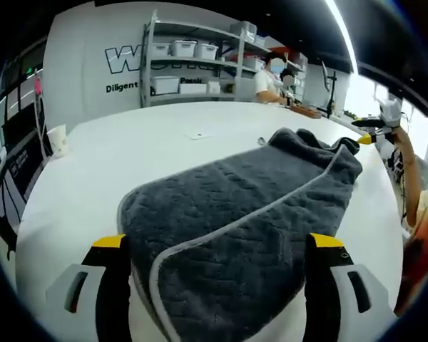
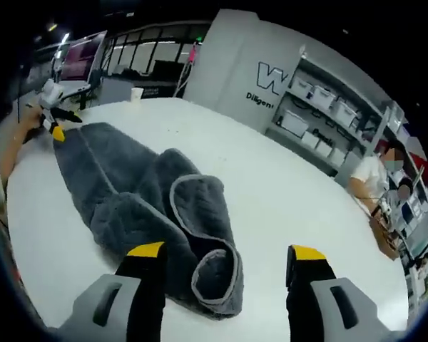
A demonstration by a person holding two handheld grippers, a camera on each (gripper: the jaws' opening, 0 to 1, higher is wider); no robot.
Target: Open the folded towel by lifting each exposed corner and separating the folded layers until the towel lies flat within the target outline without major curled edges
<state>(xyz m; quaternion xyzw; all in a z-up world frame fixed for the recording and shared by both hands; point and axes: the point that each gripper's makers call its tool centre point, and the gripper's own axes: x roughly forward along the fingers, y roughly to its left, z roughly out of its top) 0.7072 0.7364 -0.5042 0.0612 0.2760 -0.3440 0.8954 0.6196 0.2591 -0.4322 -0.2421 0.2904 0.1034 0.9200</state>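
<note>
A dark grey towel (image 1: 250, 206) with a pale grey hem lies lengthwise on the white table (image 1: 100, 164), one layer folded over another. In the left gripper view my left gripper (image 1: 219, 246) is open, its yellow-tipped jaws standing either side of the towel's near end. My right gripper (image 1: 371, 135) shows at the towel's far end, held in a hand. In the right gripper view the towel (image 2: 135, 192) is bunched, with a curled, rolled corner (image 2: 215, 274) near my open right gripper (image 2: 227, 253). The left gripper (image 2: 53, 117) sits at the far end.
A white cup (image 1: 57, 139) stands near the table's left edge, also seen as a cup (image 2: 136, 93) in the right gripper view. A small paper (image 1: 197, 135) lies beyond the towel. Shelves with white bins (image 1: 182, 64) and seated people (image 1: 267, 80) are behind the table.
</note>
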